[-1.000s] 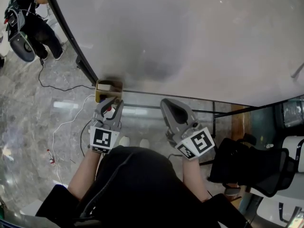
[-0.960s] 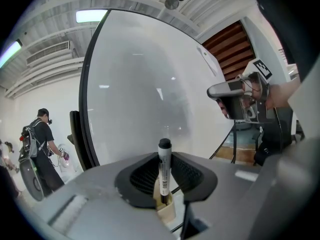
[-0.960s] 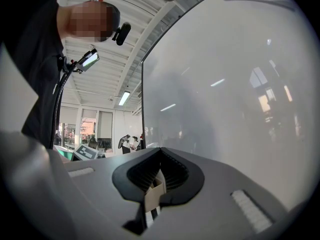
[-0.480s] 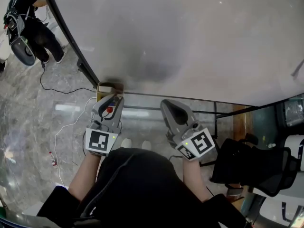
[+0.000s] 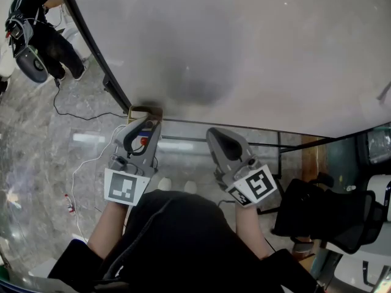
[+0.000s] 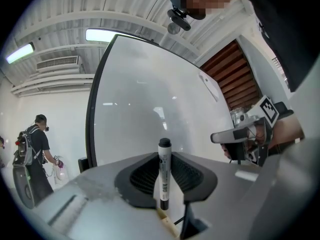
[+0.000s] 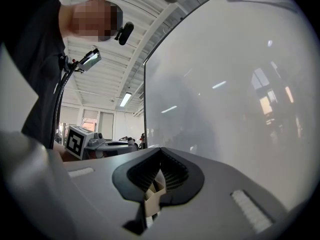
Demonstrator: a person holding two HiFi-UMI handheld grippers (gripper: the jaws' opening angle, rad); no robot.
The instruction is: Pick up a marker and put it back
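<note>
In the left gripper view a white marker [image 6: 163, 176] with a black cap stands upright between the pads, with my left gripper [image 6: 164, 180] shut on it. In the head view the left gripper [image 5: 146, 127] is raised in front of the whiteboard [image 5: 256, 47], its tips just below a small tan holder [image 5: 144, 110] at the board's lower left edge. To its right, my right gripper [image 5: 220, 138] points at the board's lower edge. Its jaws [image 7: 160, 156] are shut with nothing between them.
The whiteboard's dark frame [image 5: 91, 38] runs down the left side. A person in black [image 5: 36, 17] stands on the floor at the far left, and a cable [image 5: 85, 163] trails across it. A black chair [image 5: 330, 215] stands at the right.
My left gripper has risen with the marker in it, so its tips now reach the tan holder. The right gripper has stayed where it was.
</note>
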